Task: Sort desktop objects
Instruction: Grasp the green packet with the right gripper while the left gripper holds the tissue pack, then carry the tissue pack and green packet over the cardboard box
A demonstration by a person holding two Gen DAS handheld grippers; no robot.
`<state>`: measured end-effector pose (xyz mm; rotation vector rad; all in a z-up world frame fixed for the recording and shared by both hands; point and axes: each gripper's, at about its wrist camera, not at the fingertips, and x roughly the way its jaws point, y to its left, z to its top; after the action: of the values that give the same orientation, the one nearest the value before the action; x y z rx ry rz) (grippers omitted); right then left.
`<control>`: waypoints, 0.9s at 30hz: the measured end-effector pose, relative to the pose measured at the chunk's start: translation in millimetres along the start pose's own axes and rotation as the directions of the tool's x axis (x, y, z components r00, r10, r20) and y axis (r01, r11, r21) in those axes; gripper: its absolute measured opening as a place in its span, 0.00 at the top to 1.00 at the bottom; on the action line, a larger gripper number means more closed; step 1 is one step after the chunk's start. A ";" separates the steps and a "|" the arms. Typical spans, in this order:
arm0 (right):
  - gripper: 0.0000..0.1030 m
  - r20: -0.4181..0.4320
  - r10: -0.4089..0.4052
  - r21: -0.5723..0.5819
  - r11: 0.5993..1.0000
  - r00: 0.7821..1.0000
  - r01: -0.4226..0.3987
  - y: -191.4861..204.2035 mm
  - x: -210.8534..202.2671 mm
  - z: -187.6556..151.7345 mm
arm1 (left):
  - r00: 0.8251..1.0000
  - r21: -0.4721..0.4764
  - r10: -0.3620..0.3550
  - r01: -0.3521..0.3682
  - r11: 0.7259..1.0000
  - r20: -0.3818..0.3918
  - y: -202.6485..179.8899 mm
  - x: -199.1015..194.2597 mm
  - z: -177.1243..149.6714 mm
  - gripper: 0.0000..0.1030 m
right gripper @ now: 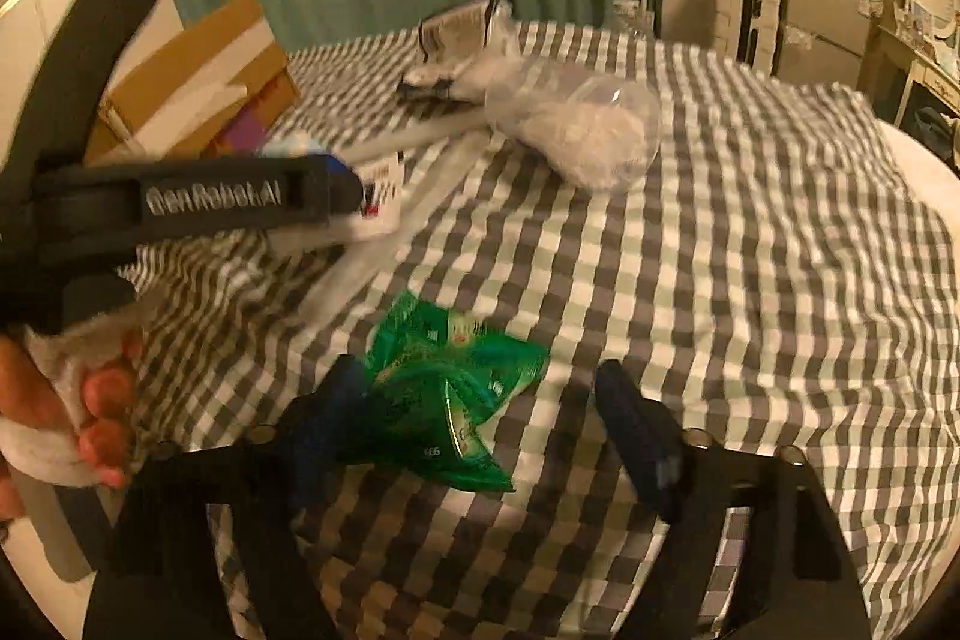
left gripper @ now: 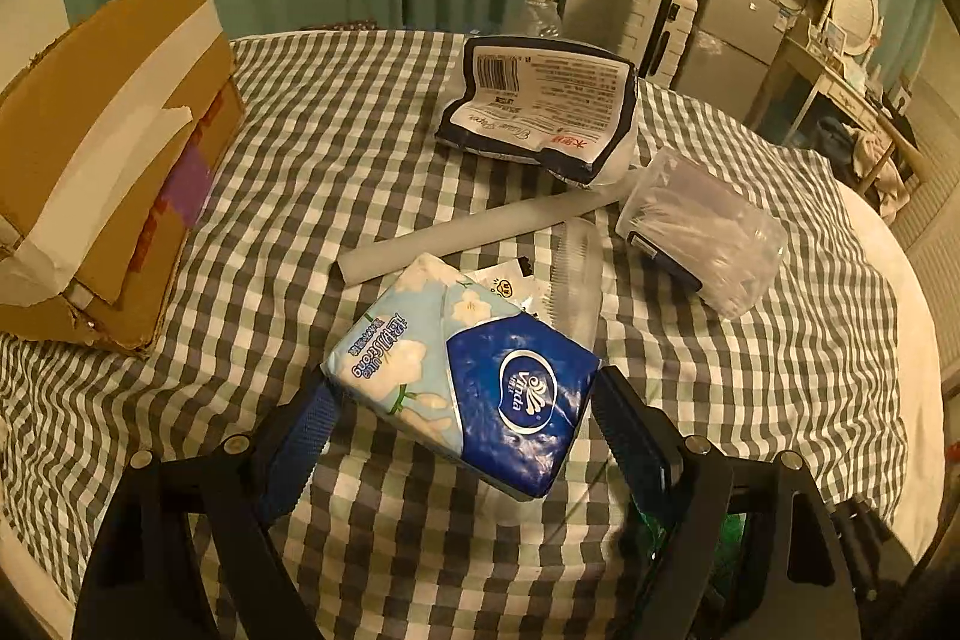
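Note:
My left gripper (left gripper: pixel 462 388) is shut on a blue and white Vinda tissue pack (left gripper: pixel 462 370), held above the checked tablecloth (left gripper: pixel 336 112). It shows from the side in the right wrist view (right gripper: pixel 336 184). My right gripper (right gripper: pixel 480 394) is open around a crumpled green packet (right gripper: pixel 450 388); the packet touches the left finger (right gripper: pixel 327 418), while the right finger (right gripper: pixel 636 430) stands apart. A dark-edged tissue bag (left gripper: pixel 534 106), a white tube (left gripper: pixel 474 232) and a clear plastic bag (left gripper: pixel 702 232) lie farther back.
An open cardboard box (left gripper: pixel 102 148) stands at the left of the table, also in the right wrist view (right gripper: pixel 198 82). A comb-like clear item (left gripper: pixel 576 268) lies behind the tissue pack. A fridge and shelves stand beyond the table's far right edge.

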<state>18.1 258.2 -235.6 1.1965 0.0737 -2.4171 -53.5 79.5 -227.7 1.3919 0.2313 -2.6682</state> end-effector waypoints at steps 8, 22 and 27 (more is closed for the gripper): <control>0.63 -0.037 0.001 -0.032 0.999 0.999 -0.002 2.3 5.3 -4.2 | 1.000 0.032 0.009 -0.009 0.999 0.015 -5.6 -2.8 -2.4 0.16; 0.64 0.079 -0.110 -0.005 0.994 0.991 0.110 -9.6 -19.6 -1.1 | 0.999 0.092 0.002 -0.006 0.996 0.049 -16.6 -12.7 -6.2 0.16; 0.64 0.085 -0.142 0.044 0.989 0.986 0.139 -19.7 -28.0 -2.1 | 0.996 0.103 -0.016 0.007 0.995 0.088 -21.0 -24.1 -7.2 0.16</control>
<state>26.5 286.6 -218.2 1.1342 0.0881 -2.6015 -37.8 102.4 -210.3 1.2978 0.0940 -2.7796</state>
